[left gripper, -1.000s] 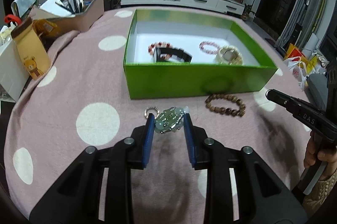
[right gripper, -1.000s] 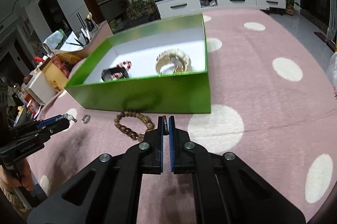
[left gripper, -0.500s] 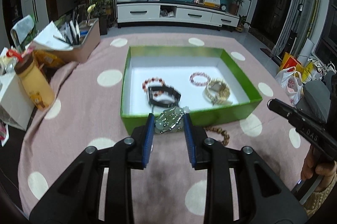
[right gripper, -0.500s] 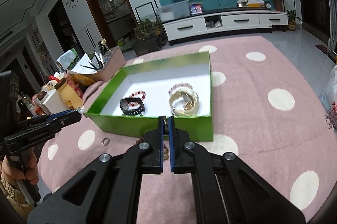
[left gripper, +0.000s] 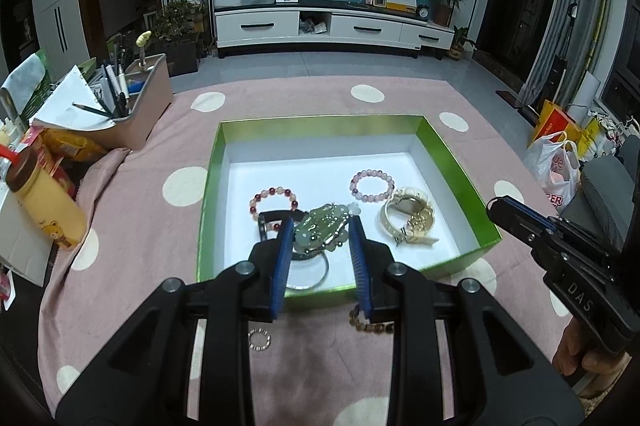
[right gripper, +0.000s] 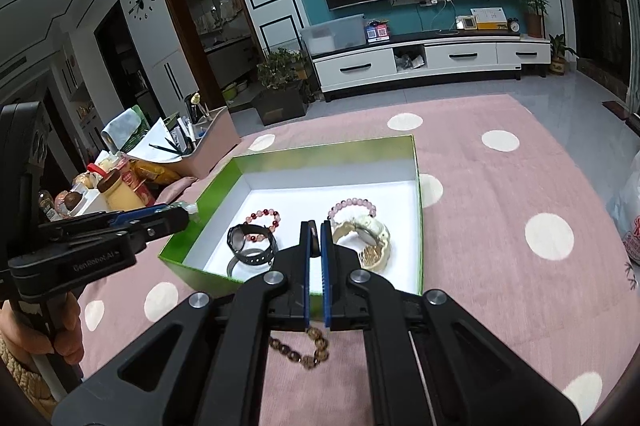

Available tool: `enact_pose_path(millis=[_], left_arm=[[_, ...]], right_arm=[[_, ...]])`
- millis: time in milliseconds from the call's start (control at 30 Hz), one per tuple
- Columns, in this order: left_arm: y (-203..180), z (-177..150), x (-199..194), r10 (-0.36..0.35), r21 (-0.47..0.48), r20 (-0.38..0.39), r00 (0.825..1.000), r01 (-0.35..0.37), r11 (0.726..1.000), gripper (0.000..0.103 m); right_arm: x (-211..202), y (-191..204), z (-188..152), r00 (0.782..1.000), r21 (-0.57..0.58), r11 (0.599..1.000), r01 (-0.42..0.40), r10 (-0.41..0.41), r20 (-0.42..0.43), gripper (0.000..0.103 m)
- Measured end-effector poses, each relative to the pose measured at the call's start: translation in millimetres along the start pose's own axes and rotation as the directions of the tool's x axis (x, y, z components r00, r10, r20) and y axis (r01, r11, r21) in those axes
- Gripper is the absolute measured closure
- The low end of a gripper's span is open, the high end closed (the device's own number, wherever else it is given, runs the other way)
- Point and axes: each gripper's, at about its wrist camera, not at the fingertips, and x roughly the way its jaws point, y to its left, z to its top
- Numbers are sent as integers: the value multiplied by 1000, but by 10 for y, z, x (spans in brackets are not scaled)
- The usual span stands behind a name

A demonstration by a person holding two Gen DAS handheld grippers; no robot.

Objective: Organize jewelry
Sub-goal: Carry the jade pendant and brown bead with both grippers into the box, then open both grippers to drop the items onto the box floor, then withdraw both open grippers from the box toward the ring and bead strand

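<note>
1. The left hand-held gripper (left gripper: 322, 232), black with blue pads, is holding a pale green carved jade pendant (left gripper: 322, 228) between its partly closed jaws, both pads pressing on the pendant's sides.
2. The pendant is hanging in the air over the near half of a shallow green cardboard box with a white floor (left gripper: 460, 162), which is sitting on a surface covered by a pink cloth with cream polka dots (left gripper: 140, 210).
3. The relation that matters: the box floor is lying directly below and slightly ahead of the held pendant, so the coming move looks like a short lowering, then a release.
4. The pendant's long axis is running roughly across the jaws, side to side.
5. Already lying in the box: a red and pink bead bracelet (left gripper: 274, 196), a black wristwatch (right gripper: 252, 244) with a thin silver bangle (left gripper: 316, 276) against it, a pale pink bead bracelet (left gripper: 372, 184) and a gold wristwatch (left gripper: 410, 216).
6. The barest spot appears to be the box's far half; the floor under the pendant is crowded by the black watch and bangle.
7. The right hand-held gripper (right gripper: 315, 240) is pinched fully together on nothing, hovering near the box's front wall.
8. Outside the box, a brown wooden bead bracelet (right gripper: 308, 350) is lying just below the right gripper, the nearer one to it, and a small silver ring (left gripper: 259, 340) is lying beneath the left.
</note>
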Motion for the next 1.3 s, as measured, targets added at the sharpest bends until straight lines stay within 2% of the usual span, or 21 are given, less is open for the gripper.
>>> enact_pose_path(millis=[433, 767, 1133, 1300], left_arm=[[-88, 180, 514, 45, 13, -57, 997, -45, 999, 75], [-141, 189, 815, 77, 29, -111, 991, -74, 997, 75], [-126, 177, 898, 86, 33, -123, 989, -82, 996, 74], [-125, 183, 860, 84, 31, -116, 990, -81, 996, 72]], right_arm=[[400, -41, 78, 996, -26, 997, 71, -72, -47, 99], [612, -147, 88, 989, -39, 992, 118, -121, -88, 99], [677, -201, 38, 983, -36, 989, 142, -145, -112, 98], [662, -213, 34, 982, -23, 989, 146, -148, -114, 93]])
